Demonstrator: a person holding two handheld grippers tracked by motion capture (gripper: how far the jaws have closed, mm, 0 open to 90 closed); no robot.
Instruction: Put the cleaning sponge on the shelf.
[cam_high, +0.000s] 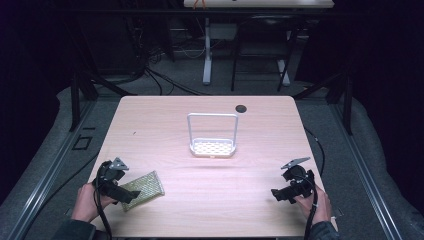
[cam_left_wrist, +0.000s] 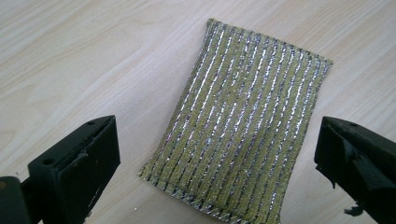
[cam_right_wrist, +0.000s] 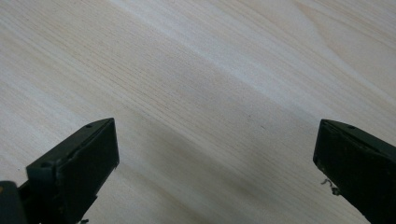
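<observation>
A yellow-green scouring sponge with silver stripes (cam_high: 144, 189) lies flat near the table's front left. My left gripper (cam_high: 131, 196) hovers over its near end, jaws wide open. In the left gripper view the sponge (cam_left_wrist: 245, 121) lies between and beyond the two open jaws, untouched. My right gripper (cam_high: 276, 193) stands open at the front right, above bare wood (cam_right_wrist: 219, 116), with nothing between its jaws. A white wire rack (cam_high: 212, 146) with a tall handle and perforated base stands at the table's middle.
A small dark round hole (cam_high: 241, 108) marks the table's far edge. The wooden table (cam_high: 210, 210) has open surface between the grippers. Beyond it are dark floor, cables and another desk's legs (cam_high: 207, 55).
</observation>
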